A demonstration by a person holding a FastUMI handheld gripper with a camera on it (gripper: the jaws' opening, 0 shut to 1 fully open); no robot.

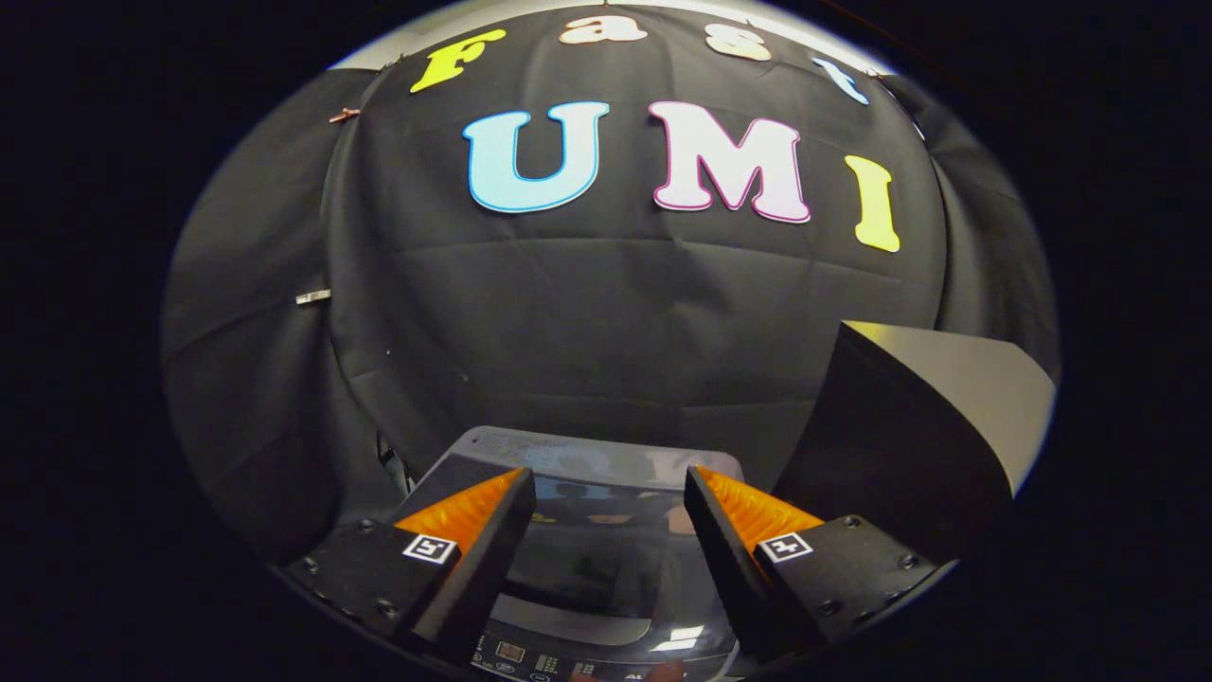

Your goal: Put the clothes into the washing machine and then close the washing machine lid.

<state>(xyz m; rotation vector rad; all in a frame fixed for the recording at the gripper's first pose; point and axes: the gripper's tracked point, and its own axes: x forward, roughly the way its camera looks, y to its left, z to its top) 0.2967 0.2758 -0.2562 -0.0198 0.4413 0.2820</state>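
A top-loading washing machine (587,455) stands below me, grey and dark. Its glossy dark lid (606,559) lies flat and shut, reflecting the room. The control panel (559,658) with small buttons runs along its near edge, under my fingers. My gripper (606,497) hovers above the lid, open, with nothing between its fingers. I see no clothes outside the machine.
A black box-like object with a pale top (918,426) stands close to the right of the machine, rising higher than the lid. The black cloth wall (606,313) hangs right behind the machine.
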